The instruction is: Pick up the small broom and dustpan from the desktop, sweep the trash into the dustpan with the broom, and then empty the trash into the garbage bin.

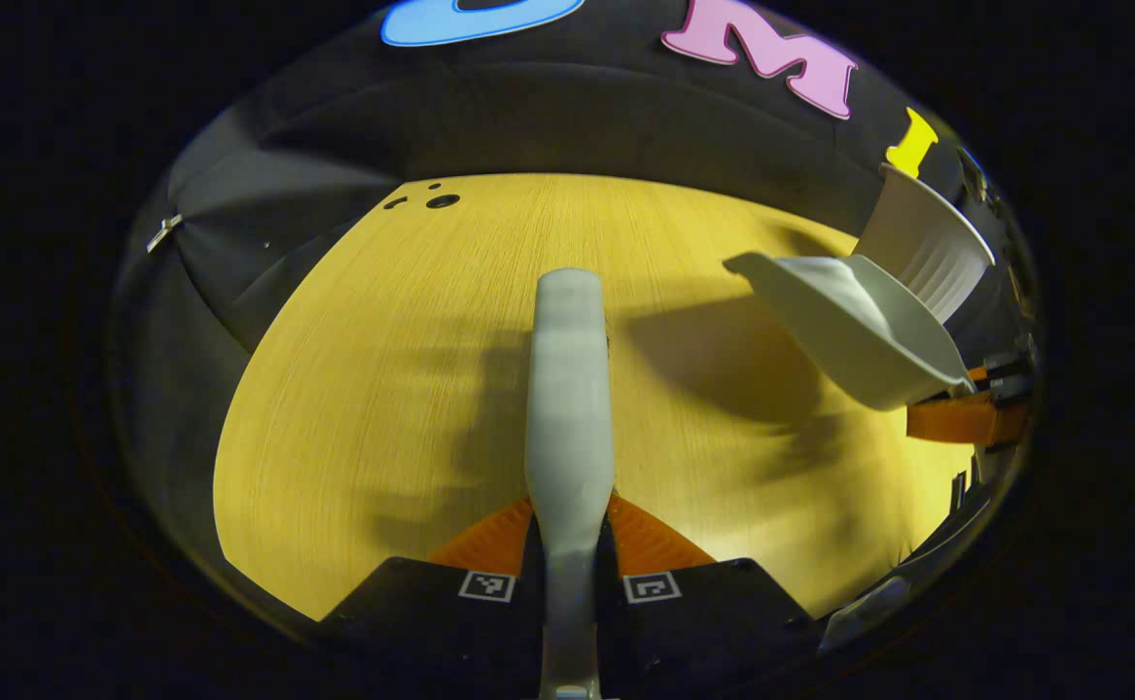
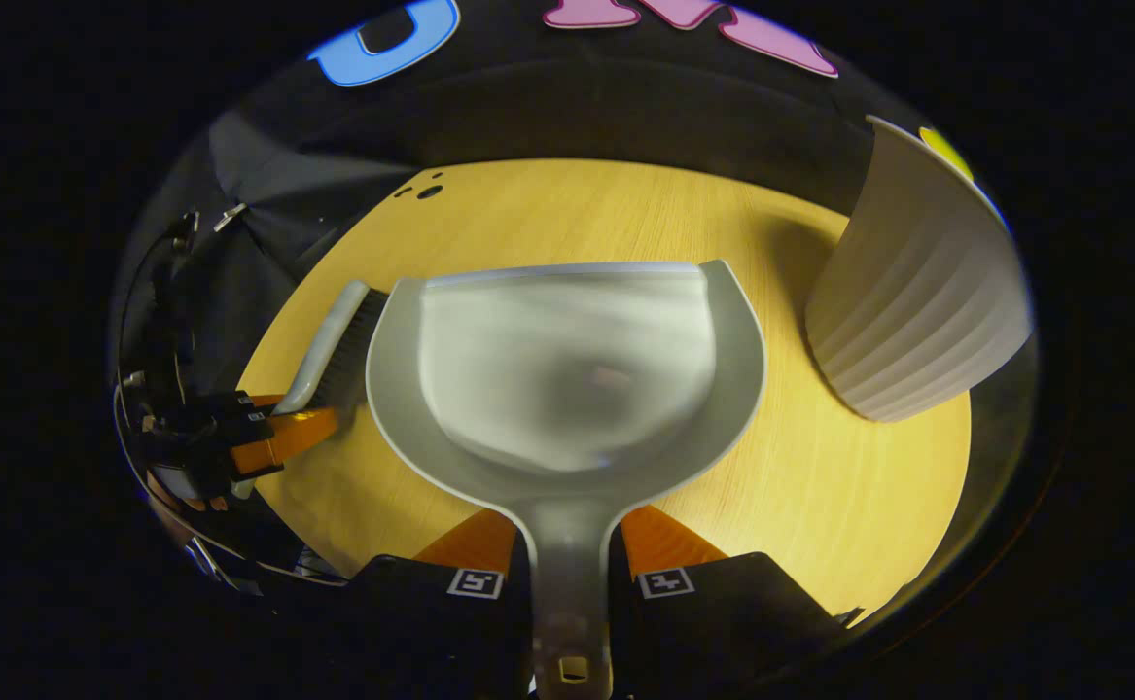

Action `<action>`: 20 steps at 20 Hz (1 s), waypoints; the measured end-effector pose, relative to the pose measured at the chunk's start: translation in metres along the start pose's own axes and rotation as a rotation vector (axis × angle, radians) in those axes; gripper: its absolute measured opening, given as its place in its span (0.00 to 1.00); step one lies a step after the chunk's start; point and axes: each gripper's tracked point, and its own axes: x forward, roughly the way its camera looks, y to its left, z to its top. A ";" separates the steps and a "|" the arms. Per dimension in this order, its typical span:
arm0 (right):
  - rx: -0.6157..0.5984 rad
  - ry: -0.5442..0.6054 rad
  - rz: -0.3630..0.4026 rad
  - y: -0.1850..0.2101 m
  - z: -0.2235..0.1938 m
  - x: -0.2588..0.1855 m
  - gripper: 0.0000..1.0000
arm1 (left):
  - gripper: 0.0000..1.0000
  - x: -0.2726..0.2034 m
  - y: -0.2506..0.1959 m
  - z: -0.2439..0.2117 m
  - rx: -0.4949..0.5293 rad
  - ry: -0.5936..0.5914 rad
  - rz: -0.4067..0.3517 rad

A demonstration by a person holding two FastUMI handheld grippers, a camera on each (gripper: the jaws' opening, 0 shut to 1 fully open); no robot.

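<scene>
Left gripper (image 1: pixel 570 544) is clamped on the broom (image 1: pixel 568 389) handle, both fingers pressing it — broom is held above the desktop (image 1: pixel 382 389), pointing toward its far edge. Right gripper (image 2: pixel 567 554) is closed tight on the dustpan (image 2: pixel 567 369) handle; pan is lifted off the wood, its mouth toward the far edge, contents blurred. Garbage bin (image 2: pixel 917 292) stands at the desktop's far right corner, just beside the pan. In the right gripper view the broom's bristles sit against the pan's left rim.
</scene>
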 end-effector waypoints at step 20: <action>0.052 0.040 -0.055 -0.002 -0.028 0.022 1.00 | 0.85 -0.009 -0.019 -0.011 0.140 0.114 0.078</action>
